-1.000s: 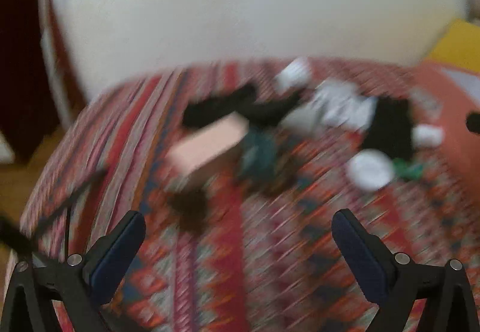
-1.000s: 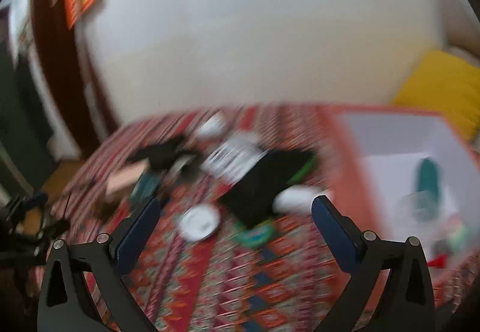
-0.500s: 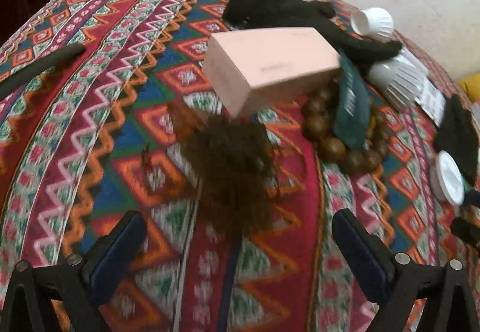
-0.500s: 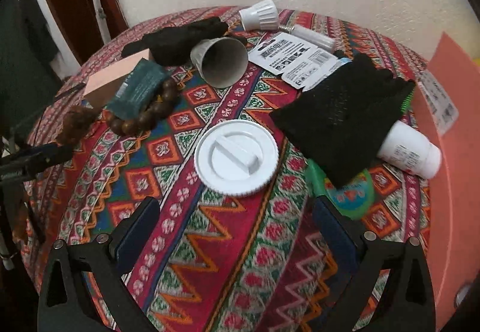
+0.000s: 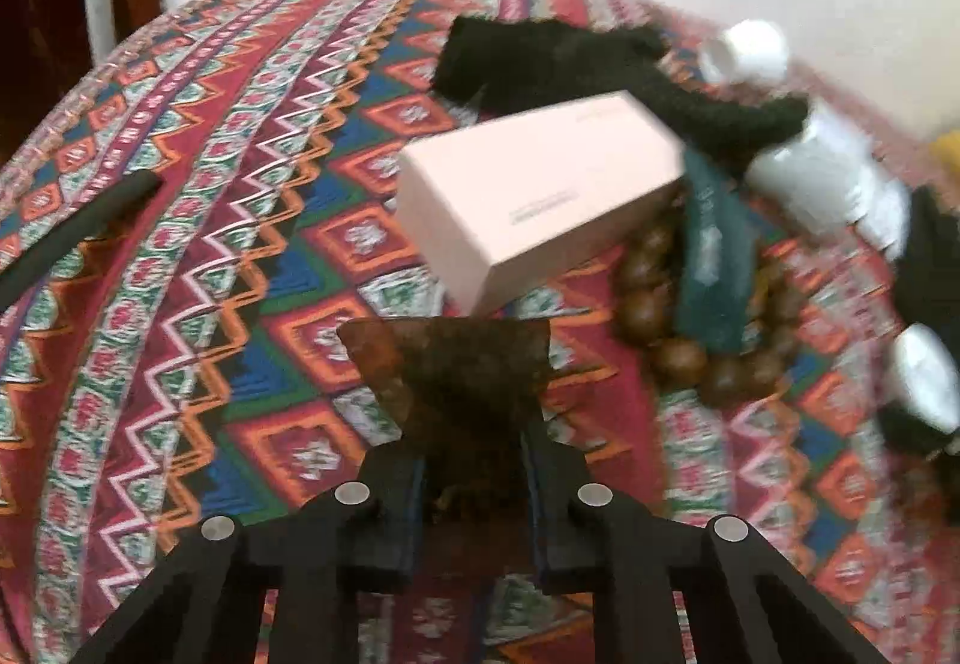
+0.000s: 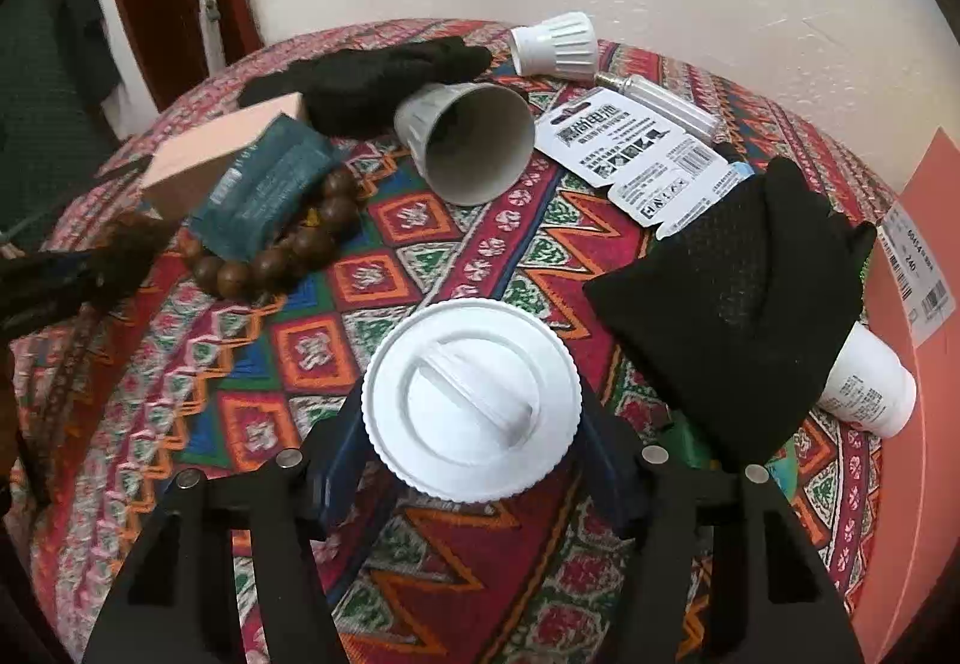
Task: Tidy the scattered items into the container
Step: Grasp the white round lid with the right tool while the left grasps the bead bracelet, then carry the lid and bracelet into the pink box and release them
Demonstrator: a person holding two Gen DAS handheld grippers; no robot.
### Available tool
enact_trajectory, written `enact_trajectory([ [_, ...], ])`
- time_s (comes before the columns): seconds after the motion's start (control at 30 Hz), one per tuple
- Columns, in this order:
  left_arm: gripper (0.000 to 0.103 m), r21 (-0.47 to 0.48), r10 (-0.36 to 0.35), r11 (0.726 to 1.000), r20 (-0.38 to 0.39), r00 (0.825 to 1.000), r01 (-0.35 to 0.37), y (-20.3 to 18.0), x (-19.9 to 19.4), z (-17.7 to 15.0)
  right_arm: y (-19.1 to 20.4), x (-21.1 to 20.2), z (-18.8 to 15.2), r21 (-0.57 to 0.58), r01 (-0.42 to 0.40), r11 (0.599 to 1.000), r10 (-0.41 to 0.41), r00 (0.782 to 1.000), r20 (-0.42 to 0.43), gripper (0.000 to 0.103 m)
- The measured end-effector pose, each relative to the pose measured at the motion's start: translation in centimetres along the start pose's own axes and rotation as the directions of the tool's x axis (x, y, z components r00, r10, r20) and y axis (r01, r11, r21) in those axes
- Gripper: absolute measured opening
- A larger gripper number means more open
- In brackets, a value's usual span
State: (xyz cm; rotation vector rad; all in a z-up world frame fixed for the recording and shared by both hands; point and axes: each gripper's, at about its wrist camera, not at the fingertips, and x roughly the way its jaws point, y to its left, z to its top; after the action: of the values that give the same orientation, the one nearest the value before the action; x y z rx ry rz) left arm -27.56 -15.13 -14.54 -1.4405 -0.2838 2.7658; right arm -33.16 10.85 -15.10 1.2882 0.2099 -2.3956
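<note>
Both hands have gone in at once. The left hand-held gripper [image 5: 474, 460] has just been closing and now pinches a dark brown, fuzzy tuft of fibre [image 5: 456, 364] between its pads; the tuft sits straight ahead of the jaws, fanning out wider than they are, with the pale pink cardboard box [image 5: 534, 196] just beyond it.

The right hand-held gripper [image 6: 474, 454] has also just been closing, and its blue pads sit against the two sides of the round white ribbed plastic lid [image 6: 471, 400], which lies flat on the patterned red woven cloth of the tabletop [image 6: 420, 220]; I'd call that a grip across its width.

What the next move turns on is where the orange-pink container [image 6: 924, 364] lies: at the far right edge, past the black knitted glove [image 6: 738, 316] and the white plastic bottle [image 6: 870, 388]. The right hand is clearly the nearer; the left must cross the whole spread.

Only the right wrist view shows the container. Only the left wrist view shows the tuft held cleanly, though blurred; in the right view that hand is a dark smudge at the left edge.
</note>
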Motion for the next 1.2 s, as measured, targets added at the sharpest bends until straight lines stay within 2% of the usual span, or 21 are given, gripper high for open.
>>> enact_trajectory([
  [0.13, 0.015, 0.047, -0.028, 0.999, 0.079, 0.996, 0.024, -1.4, -2.8, 0.3, 1.2, -1.1, -0.4, -0.045, -0.023, 0.999, 0.023, 1.0, 0.004, 0.065],
  [0.27, 0.015, 0.112, -0.064, 0.993, 0.162, 0.985, 0.046, -3.9, -7.0, -0.1, 2.8, -3.1, -0.7, -0.099, -0.027, 0.995, 0.028, 0.999, 0.016, 0.065],
  [0.57, 0.015, 0.215, -0.126, 0.974, 0.255, 0.959, 0.071, -8.3, -14.6, -0.8, 5.0, -12.2, 0.1, -0.113, -0.042, 0.993, 0.06, 0.985, 0.164, 0.065],
  [0.9, 0.015, 0.31, -0.219, 0.943, 0.32, 0.922, 0.117, -15.6, -20.9, -0.8, 4.7, -22.8, -0.1, -0.089, -0.049, 0.995, 0.076, 0.942, 0.328, 0.065],
  [1.2, 0.015, 0.424, -0.337, 0.889, 0.348, 0.875, 0.174, -24.2, -24.8, 0.3, -0.4, -31.3, -2.4, 0.035, -0.001, 0.999, -0.015, 0.888, 0.459, 0.065],
])
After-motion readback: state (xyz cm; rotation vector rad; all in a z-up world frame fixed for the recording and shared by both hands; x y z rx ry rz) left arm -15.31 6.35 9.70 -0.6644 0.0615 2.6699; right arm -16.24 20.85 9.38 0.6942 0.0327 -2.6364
